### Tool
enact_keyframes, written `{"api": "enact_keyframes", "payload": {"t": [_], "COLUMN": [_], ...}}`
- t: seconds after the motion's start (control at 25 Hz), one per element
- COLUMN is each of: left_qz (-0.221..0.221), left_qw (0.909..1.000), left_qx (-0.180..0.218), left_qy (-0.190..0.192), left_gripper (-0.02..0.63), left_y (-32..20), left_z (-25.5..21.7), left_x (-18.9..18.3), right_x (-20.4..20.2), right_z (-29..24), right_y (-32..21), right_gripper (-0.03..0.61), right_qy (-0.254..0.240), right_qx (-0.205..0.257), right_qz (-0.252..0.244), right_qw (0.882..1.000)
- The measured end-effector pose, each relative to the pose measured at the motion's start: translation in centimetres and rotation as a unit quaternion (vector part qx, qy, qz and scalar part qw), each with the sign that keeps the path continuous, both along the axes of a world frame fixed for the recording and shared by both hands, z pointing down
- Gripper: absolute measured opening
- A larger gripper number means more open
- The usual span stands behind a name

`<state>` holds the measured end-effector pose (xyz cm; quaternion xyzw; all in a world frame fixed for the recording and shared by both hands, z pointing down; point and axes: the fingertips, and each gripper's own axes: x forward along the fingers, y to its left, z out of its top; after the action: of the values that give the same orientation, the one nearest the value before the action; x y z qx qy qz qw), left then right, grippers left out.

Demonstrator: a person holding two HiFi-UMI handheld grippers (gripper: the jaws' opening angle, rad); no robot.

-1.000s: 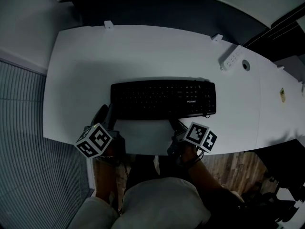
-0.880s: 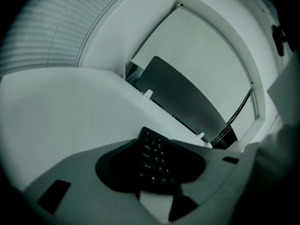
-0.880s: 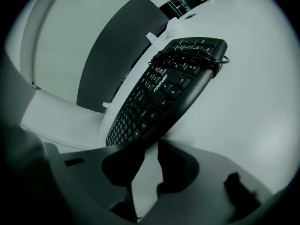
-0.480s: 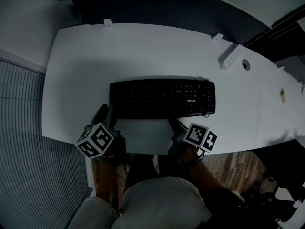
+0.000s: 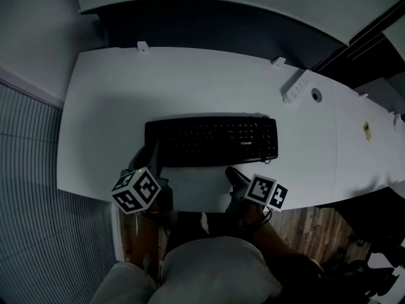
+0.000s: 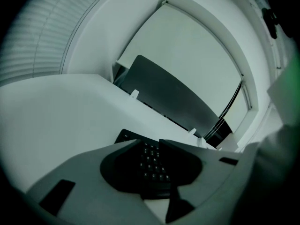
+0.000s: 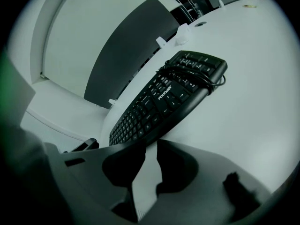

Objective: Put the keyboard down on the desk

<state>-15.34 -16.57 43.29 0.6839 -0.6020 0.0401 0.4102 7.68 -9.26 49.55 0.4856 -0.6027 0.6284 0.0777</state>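
Note:
A black keyboard (image 5: 212,140) lies flat on the white desk (image 5: 190,81), its coiled cable (image 7: 206,76) resting over its right end. My left gripper (image 5: 147,157) is at the keyboard's front left corner. Its jaws have just been closing. In the left gripper view the keyboard's (image 6: 152,165) end shows in the gap between them, and the left gripper (image 6: 149,142) is still open, its pads not pressing on it. My right gripper (image 5: 233,173) hangs just in front of the keyboard's front edge. The right gripper (image 7: 151,146) has also been closing, and only bare desk shows in its narrow gap, with the keyboard (image 7: 173,90) beyond.
A white power strip (image 5: 296,86) and a round cable hole (image 5: 316,94) sit at the desk's back right. A dark panel (image 5: 209,24) runs behind the desk. The person's lap (image 5: 215,265) is right below the desk's front edge.
My left gripper has moved right, closer to the keyboard's front left corner. The head view has shifted a little. The right gripper and the keyboard have stayed put.

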Motion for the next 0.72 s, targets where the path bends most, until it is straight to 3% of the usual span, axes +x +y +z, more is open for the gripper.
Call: {"api": "enact_keyframes", "payload": {"t": [0.16, 0.28, 0.52, 0.72], "left_qz": [0.024, 0.035, 0.058, 0.065], "left_qw": [0.9995, 0.9987, 0.9956, 0.9924], "left_qx": [0.019, 0.031, 0.065, 0.090], "left_qy": [-0.007, -0.020, -0.034, -0.054], "left_gripper": [0.110, 0.060, 0.040, 0.025], "left_y": [-0.4, -0.6, -1.3, -1.5], "left_z": [-1.8, -3.5, -6.8, -9.7], "left_x": [1.8, 3.0, 4.7, 5.2], "right_x": [0.5, 1.1, 2.5, 4.2], "right_z": [-1.4, -2.8, -6.0, -10.3], "right_y": [-0.6, -1.3, -3.8, -6.7], "right_gripper": [0.087, 0.086, 0.086, 0.086], "right_qy": [0.002, 0.009, 0.039, 0.107], "right_qx": [0.023, 0.042, 0.105, 0.191], "right_qz": [0.006, 0.005, 0.004, -0.008], "right_qw": [1.000, 0.999, 0.994, 0.976]}}
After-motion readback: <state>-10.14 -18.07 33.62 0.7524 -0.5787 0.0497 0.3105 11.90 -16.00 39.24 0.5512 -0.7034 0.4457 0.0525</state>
